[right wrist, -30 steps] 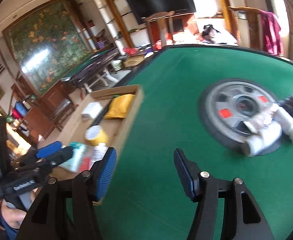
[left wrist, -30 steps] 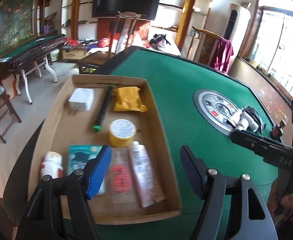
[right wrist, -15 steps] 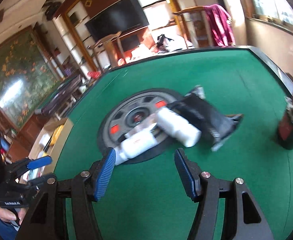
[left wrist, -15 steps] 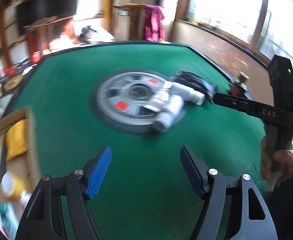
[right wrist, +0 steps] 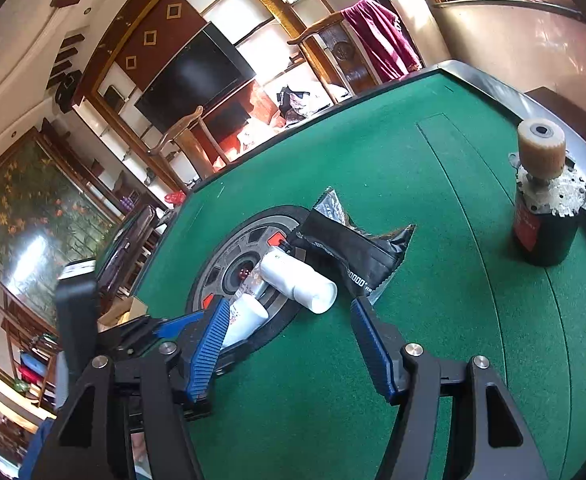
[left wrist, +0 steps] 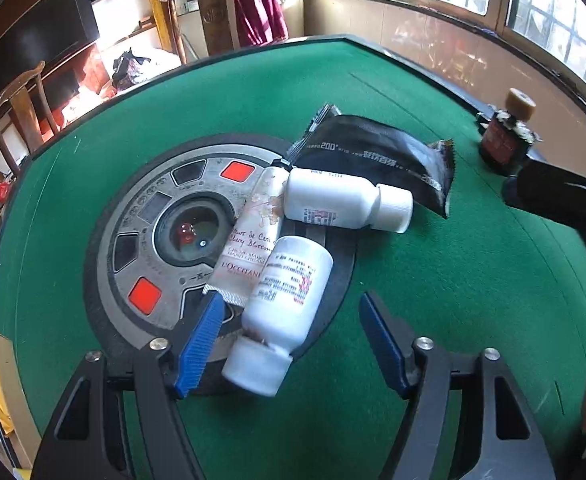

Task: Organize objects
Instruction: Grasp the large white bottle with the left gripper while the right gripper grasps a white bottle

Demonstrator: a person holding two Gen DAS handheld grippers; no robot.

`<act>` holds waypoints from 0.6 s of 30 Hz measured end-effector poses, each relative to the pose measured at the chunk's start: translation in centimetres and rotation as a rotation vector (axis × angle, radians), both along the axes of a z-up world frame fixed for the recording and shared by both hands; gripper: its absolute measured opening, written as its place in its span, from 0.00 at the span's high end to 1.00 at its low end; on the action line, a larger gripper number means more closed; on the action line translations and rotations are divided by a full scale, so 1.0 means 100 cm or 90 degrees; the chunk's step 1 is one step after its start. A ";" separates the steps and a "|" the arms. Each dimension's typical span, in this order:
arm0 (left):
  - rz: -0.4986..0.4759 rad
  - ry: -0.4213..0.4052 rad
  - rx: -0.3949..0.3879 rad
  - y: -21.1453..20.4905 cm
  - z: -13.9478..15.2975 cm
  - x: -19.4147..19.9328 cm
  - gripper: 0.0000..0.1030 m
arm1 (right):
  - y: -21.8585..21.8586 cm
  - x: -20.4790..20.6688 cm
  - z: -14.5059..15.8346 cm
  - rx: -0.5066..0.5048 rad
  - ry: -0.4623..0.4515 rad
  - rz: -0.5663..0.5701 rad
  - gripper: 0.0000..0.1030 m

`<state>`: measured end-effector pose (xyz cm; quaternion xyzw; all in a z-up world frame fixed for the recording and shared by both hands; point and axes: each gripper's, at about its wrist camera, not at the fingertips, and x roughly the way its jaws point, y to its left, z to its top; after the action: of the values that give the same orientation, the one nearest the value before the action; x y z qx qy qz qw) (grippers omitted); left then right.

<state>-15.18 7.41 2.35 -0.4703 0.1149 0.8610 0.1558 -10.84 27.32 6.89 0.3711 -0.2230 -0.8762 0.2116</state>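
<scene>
Bright daylight pours in from the windows (left wrist: 553, 8) at upper right. Glare washes out the wall (right wrist: 533, 40) beneath them. Fisheye bending curves every edge, with dark corners.

Left claw (left wrist: 291, 340) closing, angled down, right claw (right wrist: 287, 344) open

Two white bottles lie on the green table (left wrist: 433, 300): a nearer bottle (left wrist: 289, 292) and a farther bottle (left wrist: 333, 202); one cream tube (left wrist: 253, 236) lies left of them; one black sachet (left wrist: 377, 156) lies beyond; one dark jar with a cork-coloured top (right wrist: 545, 208) stands far right; one cardboard box (left wrist: 1, 376) sits at the near left edge; one round dice panel (left wrist: 161, 240) sits mid-table.
</scene>
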 end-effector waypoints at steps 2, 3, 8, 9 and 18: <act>0.022 -0.008 -0.011 0.003 -0.008 -0.006 0.64 | -0.001 0.000 0.000 0.007 0.002 -0.002 0.34; 0.031 -0.004 0.000 0.001 -0.008 -0.006 0.65 | -0.001 0.000 0.000 0.008 0.000 0.002 0.34; 0.076 0.006 0.008 -0.008 -0.011 0.006 0.66 | -0.006 -0.003 -0.005 0.018 -0.008 0.012 0.34; 0.089 0.001 0.014 -0.014 -0.012 0.011 0.66 | -0.006 -0.003 -0.005 0.023 -0.008 0.013 0.34; 0.197 0.028 0.046 -0.089 -0.015 0.066 0.67 | -0.053 -0.012 -0.005 0.146 0.023 0.089 0.35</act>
<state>-8.56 -1.50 0.88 -0.4574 0.0138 0.8884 0.0355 -12.07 22.02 6.36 0.3916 -0.0909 -0.8858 0.2319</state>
